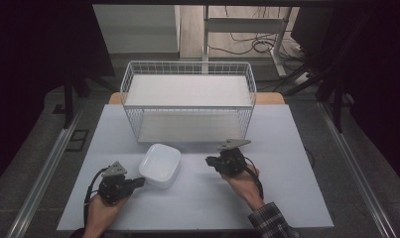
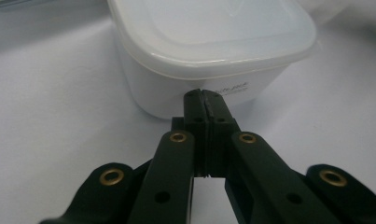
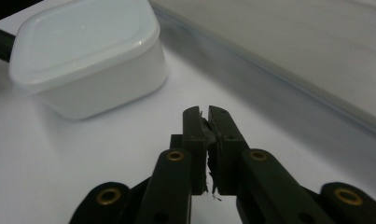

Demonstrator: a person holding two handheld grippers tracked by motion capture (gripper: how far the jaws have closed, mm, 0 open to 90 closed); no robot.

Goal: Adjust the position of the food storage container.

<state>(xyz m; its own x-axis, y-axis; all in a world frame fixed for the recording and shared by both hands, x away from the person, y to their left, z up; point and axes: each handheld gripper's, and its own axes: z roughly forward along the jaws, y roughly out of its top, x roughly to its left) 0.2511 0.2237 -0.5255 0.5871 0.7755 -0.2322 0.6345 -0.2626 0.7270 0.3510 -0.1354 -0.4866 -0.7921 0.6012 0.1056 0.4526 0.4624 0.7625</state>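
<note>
Jaws on both sides are pressed together with nothing between them: the left gripper (image 2: pixel 204 95) sits with its tips just at the near wall of the white, rounded-square plastic container with a snap-on lid (image 2: pixel 209 42), and the right gripper (image 3: pixel 204 116) points at it from near by, apart from it. That container stands on the pale desk (image 1: pixel 267 198) between the two hands, just in front of the white wire basket (image 1: pixel 187 99). It looks light and probably empty — thin, smooth walls that would flex and slip under a hard pinch. The lid's protruding rim seems the surest hold; otherwise opened jaws could span two opposite walls low down, gently.
</note>
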